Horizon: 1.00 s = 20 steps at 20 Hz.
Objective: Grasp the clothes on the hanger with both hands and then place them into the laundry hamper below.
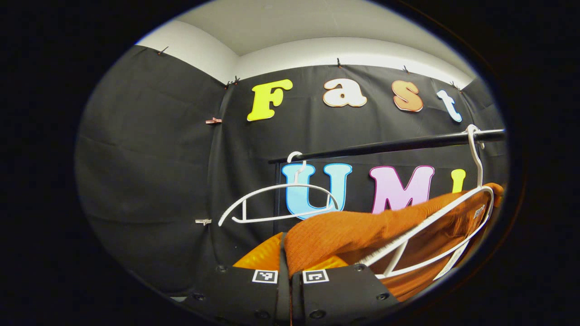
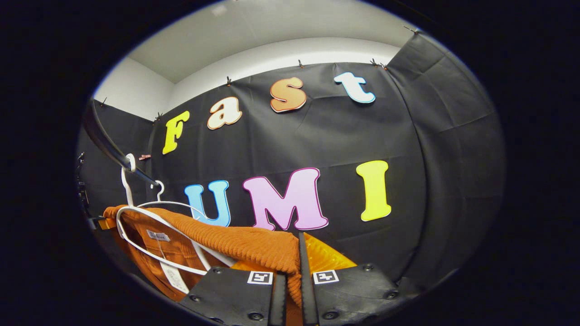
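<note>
An orange knitted garment hangs on a white hanger from a black rail in the left gripper view. At the bottom of that view my left gripper is shut on a fold of the garment's near shoulder. In the right gripper view the same garment stretches leftward to its hanger. My right gripper is shut on the other shoulder of the garment, with cloth pinched between its fingers. The garment is pulled partly off the hanger toward both grippers.
An empty white hanger hangs on the rail to the left of the garment, and its hook shows behind the garment's hanger. The rail runs up to the left. The black cloth wall stands close behind.
</note>
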Each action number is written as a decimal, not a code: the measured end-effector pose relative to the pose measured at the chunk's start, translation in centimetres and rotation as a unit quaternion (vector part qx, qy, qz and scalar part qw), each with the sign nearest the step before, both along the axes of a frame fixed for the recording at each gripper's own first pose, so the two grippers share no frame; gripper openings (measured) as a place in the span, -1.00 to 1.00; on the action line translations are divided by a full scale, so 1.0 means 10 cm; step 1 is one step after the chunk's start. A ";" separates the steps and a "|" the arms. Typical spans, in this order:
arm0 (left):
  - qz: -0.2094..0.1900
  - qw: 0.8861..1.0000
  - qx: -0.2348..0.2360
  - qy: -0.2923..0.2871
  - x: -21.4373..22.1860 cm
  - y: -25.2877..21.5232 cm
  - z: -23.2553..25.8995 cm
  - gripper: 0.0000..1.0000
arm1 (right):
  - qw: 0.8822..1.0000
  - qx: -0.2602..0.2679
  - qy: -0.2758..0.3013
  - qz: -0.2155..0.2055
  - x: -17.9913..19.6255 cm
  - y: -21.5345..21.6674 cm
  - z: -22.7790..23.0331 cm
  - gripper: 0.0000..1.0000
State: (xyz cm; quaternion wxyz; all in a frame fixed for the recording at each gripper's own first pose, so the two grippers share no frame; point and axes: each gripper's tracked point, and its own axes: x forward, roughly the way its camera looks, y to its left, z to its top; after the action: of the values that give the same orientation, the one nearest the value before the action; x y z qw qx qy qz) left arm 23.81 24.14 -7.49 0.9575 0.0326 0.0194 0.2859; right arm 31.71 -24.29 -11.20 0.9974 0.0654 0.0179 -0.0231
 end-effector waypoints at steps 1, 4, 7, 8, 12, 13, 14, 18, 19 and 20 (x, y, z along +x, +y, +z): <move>-0.003 1.000 -0.009 0.005 0.03 0.05 -0.08 -0.89 | 1.000 0.003 0.008 0.005 0.02 0.02 -0.09 -0.74; 0.004 0.998 -0.049 0.036 0.01 0.14 -0.50 -0.89 | 0.999 0.020 0.041 0.016 0.06 0.09 -0.45 -0.65; 0.012 0.994 -0.078 0.070 -0.07 0.12 -0.90 -0.88 | 0.996 0.021 0.081 0.010 0.01 0.05 -0.83 -0.65; 0.015 0.993 -0.082 0.084 -0.13 0.10 -1.04 -0.88 | 0.995 0.017 0.096 0.011 -0.02 0.07 -0.95 -0.65; 0.034 0.987 -0.101 0.118 -0.30 0.08 -1.38 -0.89 | 0.989 -0.011 0.147 0.014 -0.15 0.14 -1.36 -0.65; 0.038 0.986 -0.107 0.121 -0.35 0.07 -1.42 -0.89 | 0.988 -0.015 0.155 0.014 -0.19 0.17 -1.43 -0.72; 0.042 0.985 -0.111 0.125 -0.36 0.07 -1.47 -0.89 | 0.986 -0.018 0.163 0.016 -0.22 0.20 -1.50 -0.64; 0.035 0.979 -0.128 0.153 -0.51 -0.09 -1.72 -0.89 | 0.981 -0.014 0.191 0.037 -0.36 0.44 -1.72 -0.64; 0.028 0.978 -0.130 0.161 -0.53 -0.17 -1.77 -0.88 | 0.979 -0.015 0.196 0.043 -0.39 0.50 -1.76 -0.72; 0.021 0.977 -0.131 0.169 -0.55 -0.23 -1.84 -0.89 | 0.979 -0.016 0.198 0.050 -0.41 0.58 -1.77 -0.64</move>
State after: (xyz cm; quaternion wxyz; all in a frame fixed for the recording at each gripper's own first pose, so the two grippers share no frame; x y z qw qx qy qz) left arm 18.30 21.85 -25.89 0.9302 -0.0459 0.2191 0.2910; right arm 27.56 -18.49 -28.93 0.9748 0.0427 0.2184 0.0144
